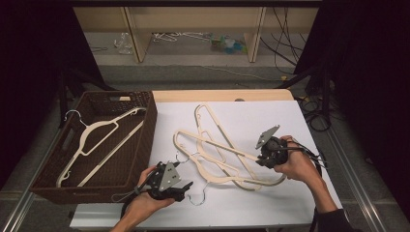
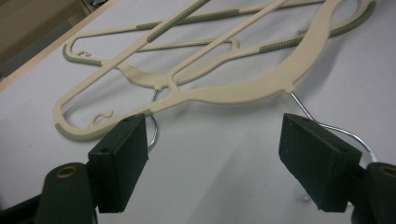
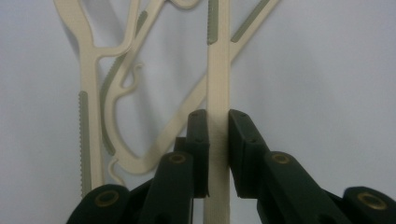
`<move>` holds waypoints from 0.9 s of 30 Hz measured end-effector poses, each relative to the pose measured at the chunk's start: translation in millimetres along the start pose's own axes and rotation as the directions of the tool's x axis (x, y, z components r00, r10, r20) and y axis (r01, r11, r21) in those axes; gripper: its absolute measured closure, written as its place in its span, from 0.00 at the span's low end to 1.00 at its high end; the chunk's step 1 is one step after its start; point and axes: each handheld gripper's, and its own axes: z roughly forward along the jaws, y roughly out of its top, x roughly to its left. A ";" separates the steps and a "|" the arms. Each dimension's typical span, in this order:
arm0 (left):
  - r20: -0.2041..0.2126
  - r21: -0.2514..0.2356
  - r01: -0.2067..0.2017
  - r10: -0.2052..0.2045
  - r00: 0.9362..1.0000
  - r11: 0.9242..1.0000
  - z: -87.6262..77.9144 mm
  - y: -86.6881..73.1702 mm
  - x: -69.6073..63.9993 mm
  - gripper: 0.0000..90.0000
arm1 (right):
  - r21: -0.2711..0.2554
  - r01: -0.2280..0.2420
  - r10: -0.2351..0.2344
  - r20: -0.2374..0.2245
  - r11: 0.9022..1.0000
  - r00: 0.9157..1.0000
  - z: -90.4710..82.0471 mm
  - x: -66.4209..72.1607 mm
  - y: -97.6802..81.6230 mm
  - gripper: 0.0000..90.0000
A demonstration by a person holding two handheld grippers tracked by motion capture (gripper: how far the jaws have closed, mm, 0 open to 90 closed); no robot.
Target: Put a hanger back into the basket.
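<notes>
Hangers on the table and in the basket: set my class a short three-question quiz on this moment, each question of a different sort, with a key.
1. True or false: the right gripper is shut on the straight bar of a cream hanger.
2. Multiple choice: where does the lone hanger with the wire hook lie? A) in the brown woven basket B) on the white table C) on the floor
3. Fill in: the left gripper has its fingers ____, with nothing clamped between them.

Key: 1 true; 2 A; 3 open
</notes>
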 end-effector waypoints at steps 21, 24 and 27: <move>-0.030 0.111 -0.269 0.274 0.961 0.957 46.3 18.3 -16.1 0.27 | 0.003 -0.013 0.013 -0.006 1.000 1.000 -14.4 6.4 3.8 0.89; -0.024 0.121 -0.300 0.305 0.952 0.946 47.4 17.8 -17.0 0.32 | 0.002 -0.018 0.018 -0.015 1.000 1.000 -15.1 4.9 2.9 0.89; -0.026 0.127 -0.325 0.330 0.944 0.937 49.5 17.5 -21.3 0.31 | -0.013 -0.017 0.017 -0.019 1.000 1.000 -16.6 4.4 2.5 0.89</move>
